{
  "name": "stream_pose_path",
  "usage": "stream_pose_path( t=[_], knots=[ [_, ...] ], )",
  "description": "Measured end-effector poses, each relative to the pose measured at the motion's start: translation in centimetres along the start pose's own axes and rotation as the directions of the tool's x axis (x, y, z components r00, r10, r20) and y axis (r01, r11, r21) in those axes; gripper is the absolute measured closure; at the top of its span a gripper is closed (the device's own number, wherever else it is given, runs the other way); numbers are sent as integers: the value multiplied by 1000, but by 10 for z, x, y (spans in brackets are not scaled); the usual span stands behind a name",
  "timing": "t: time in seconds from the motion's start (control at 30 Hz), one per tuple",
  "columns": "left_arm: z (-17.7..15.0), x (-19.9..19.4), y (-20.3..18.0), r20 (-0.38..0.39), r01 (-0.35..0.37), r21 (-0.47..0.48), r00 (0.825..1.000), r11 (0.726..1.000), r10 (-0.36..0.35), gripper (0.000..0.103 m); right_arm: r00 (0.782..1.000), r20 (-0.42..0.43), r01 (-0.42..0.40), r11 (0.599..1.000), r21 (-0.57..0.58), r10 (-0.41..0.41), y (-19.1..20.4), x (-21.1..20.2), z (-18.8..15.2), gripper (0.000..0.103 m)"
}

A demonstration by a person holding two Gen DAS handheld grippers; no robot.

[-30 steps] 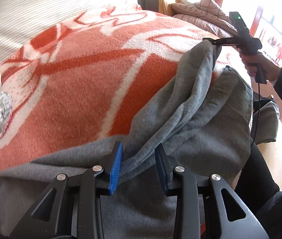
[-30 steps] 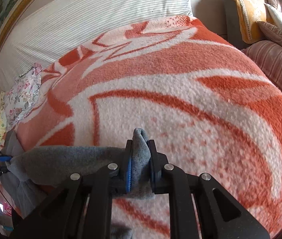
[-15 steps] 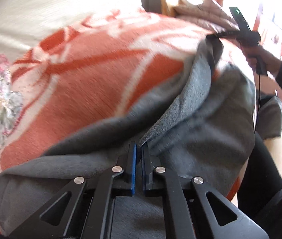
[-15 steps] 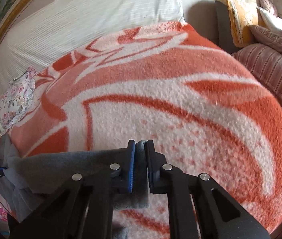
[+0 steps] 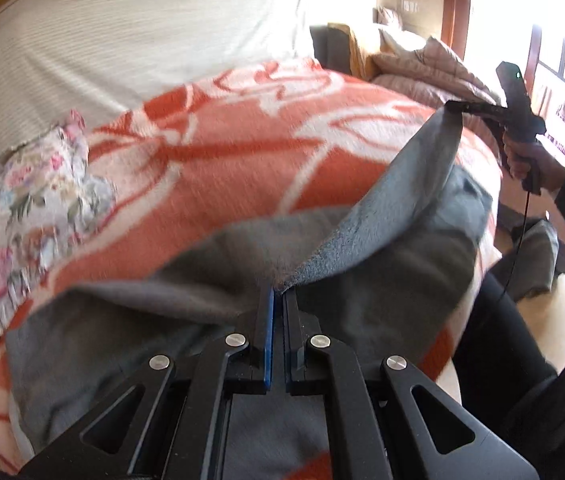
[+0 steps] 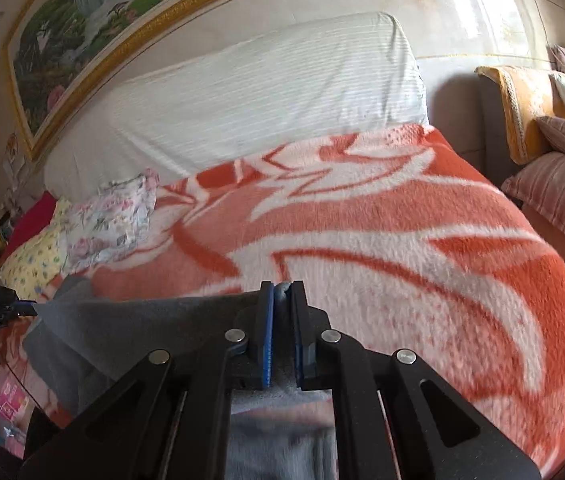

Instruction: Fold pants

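Left wrist view shows our left gripper (image 5: 278, 300) with its fingers closed on an edge of the grey pants (image 5: 382, 240), which lie near the foot edge of the bed on the orange and white blanket (image 5: 222, 168). Our right gripper (image 5: 456, 107) pinches the same edge farther along, lifted off the blanket, so the cloth hangs between the two in a taut band. From the right wrist, those fingers are also closed, with a fold of grey cloth pressed between them. We judge the pants to be soft, thick fleece, light but floppy; they will sag and bunch wherever unsupported, so hems and waistband corners are the places to hold. Their long axis seems to run from one gripper to the other, along the bed's near edge; which end is the waist we cannot tell
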State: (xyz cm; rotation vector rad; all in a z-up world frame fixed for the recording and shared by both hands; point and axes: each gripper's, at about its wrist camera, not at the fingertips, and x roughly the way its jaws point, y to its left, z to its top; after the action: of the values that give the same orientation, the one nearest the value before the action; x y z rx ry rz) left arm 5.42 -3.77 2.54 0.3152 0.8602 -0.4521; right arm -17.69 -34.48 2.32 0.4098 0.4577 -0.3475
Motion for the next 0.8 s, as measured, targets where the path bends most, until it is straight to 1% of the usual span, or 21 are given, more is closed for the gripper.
stream_pose_path(
  t=[0.13,0.23,0.33,0.43,0.53,0.6,0.67,0.8],
  knots=[
    [-27,8,-14,-27,40,-40,999,998,-41,101,999,-43,3,998,58,-1,-14,-12,-32,94],
    [-40,16,-21,-51,38,-54,998,998,-41,101,998,-61,5,996,93,1,-17,-16,-50,94],
    [-52,20,-25,-66,63,-83,995,995,-68,101,998,-60,9,994,107,-3,-17,-29,-69,94],
    [-62,28,-34,-90,77,-81,992,994,-85,101,998,-70,7,993,114,1,-20,-35,-80,94],
    [-71,36,-40,-112,86,-87,989,992,-95,101,996,-92,30,993,118,-20,-23,-37,-91,94],
    [-76,41,-43,-124,86,-97,987,992,-98,101,992,-122,54,992,111,-40,-23,-35,-103,94],
    [-79,40,-44,-125,87,-103,987,991,-100,101,990,-134,61,991,118,-45,-24,-35,-111,94],
    [-81,35,-43,-101,103,-116,988,988,-115,98,993,-108,71,989,129,-57,-24,-48,-119,94]
  ],
)
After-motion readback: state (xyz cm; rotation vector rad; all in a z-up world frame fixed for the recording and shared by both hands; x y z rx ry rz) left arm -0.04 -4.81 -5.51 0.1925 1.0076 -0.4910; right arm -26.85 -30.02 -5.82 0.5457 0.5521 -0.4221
